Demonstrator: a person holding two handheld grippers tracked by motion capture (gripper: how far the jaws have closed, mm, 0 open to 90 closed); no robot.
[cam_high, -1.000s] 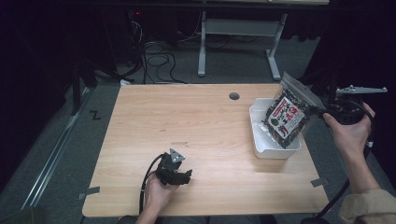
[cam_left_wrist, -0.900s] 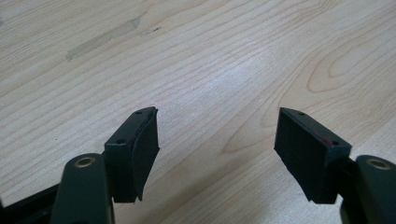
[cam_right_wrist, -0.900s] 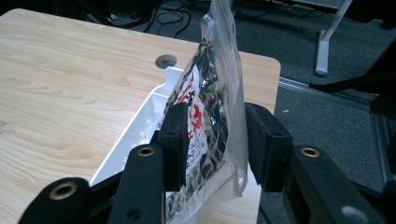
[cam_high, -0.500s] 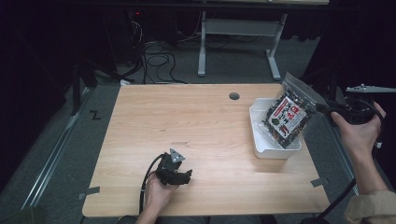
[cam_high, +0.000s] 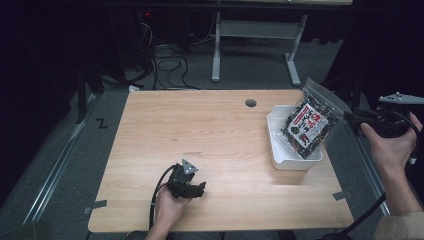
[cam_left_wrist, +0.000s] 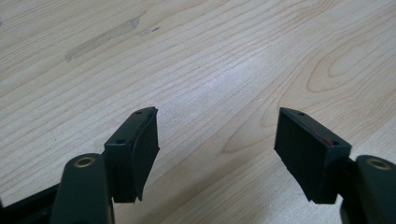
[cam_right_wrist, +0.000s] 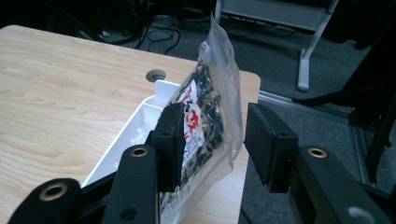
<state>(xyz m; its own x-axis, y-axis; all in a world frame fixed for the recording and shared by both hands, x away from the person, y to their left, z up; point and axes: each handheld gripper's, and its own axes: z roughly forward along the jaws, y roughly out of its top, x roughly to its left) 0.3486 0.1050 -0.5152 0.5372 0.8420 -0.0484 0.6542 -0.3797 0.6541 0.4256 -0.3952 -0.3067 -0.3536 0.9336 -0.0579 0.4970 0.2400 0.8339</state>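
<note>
A clear zip bag with dark contents and a red-and-white label stands tilted in a white bin at the table's right edge. My right gripper is held just off that edge, level with the bag's right side. In the right gripper view the bag rises from the bin, its lower corner between the parted jaws of the right gripper, near the left jaw. My left gripper rests low at the table's front; in its own view the left gripper is open over bare wood.
A round cable hole lies in the tabletop left of the bin. The wooden table is bare across its middle and left. Tape strips mark the front corners. Beyond the far edge stand a desk frame and floor cables.
My right hand and gripper have drifted a little to the right, away from the table. The bag stays leaning in the bin. The left gripper has not moved.
</note>
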